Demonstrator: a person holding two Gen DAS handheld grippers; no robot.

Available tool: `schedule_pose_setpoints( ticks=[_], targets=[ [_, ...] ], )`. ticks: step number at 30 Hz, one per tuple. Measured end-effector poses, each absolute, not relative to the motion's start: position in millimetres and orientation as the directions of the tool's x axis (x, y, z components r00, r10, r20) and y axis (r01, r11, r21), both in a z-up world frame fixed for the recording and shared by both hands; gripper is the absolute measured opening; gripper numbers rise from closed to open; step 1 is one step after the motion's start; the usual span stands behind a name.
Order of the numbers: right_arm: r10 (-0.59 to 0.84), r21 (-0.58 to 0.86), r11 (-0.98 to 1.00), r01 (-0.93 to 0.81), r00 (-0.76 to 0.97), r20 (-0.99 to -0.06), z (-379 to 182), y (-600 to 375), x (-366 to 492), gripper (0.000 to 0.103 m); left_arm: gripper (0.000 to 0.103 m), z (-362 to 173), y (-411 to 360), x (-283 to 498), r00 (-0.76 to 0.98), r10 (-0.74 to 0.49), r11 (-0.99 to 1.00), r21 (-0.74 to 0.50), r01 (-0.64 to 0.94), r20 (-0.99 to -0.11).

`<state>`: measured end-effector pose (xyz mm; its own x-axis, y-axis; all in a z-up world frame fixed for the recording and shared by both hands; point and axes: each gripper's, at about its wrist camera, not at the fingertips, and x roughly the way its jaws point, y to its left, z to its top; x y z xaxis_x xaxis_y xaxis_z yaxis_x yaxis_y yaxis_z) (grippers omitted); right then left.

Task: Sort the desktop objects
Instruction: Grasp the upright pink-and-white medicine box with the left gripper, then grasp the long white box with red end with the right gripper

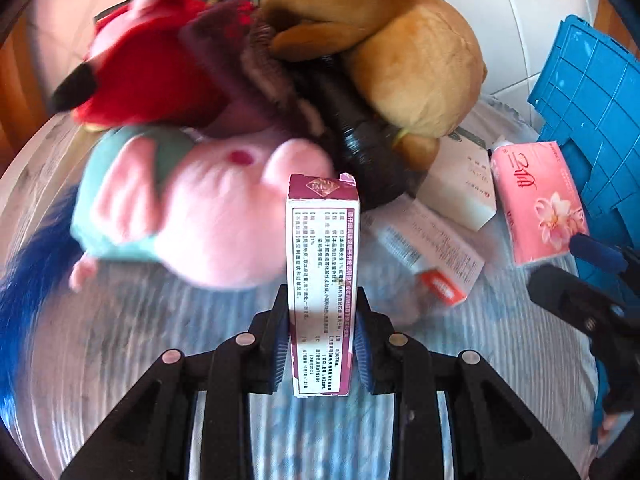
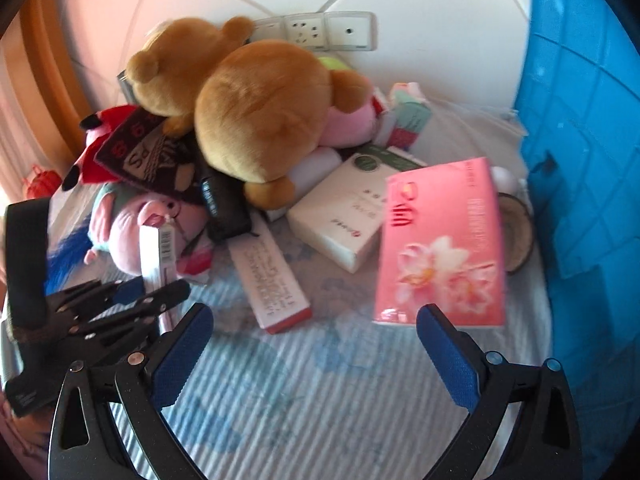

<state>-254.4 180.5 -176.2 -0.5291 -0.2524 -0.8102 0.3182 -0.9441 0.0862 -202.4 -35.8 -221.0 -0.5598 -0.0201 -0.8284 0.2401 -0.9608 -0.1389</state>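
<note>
Left tongs [image 1: 322, 344] clench a maroon box [image 1: 320, 280] above the worktop [image 1: 160, 340]; right tongs [image 2: 314, 344] gape before the pink tissue pack [image 2: 440, 240]. Next, likely the blue crate [image 2: 580, 140].

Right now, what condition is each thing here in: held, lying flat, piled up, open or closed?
Left gripper: shut on the maroon box.
Maroon box: upright, clamped between the pads.
Right gripper: open, empty, near the tissue pack.
Pink tissue pack: lying flat, unopened.
White box: lying flat.
Long carton: lying flat.
Brown bear: piled atop other toys.
Pink pig: on its side.
</note>
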Motion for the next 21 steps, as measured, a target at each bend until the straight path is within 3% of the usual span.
schedule_pose_setpoints(
  ticks=[13, 17, 21],
  targets=[
    [-0.293, 0.083, -0.903, 0.422, -0.463, -0.837, -221, 129, -281, 0.101, 0.028, -225, -50, -200, -0.566, -0.055, -0.958, -0.117, 0.263, -0.823],
    [-0.276, 0.073, -0.902, 0.426, -0.437, -0.856, -233, 126, -291, 0.073, 0.028, -226, -45, -211, -0.568, -0.057, -0.959, -0.113, 0.26, -0.821],
    [-0.259, 0.06, -0.899, 0.433, -0.419, -0.87, -240, 122, -297, 0.062, 0.028, -225, -43, -210, -0.568, -0.057, -0.961, -0.11, 0.256, -0.821]
  ],
)
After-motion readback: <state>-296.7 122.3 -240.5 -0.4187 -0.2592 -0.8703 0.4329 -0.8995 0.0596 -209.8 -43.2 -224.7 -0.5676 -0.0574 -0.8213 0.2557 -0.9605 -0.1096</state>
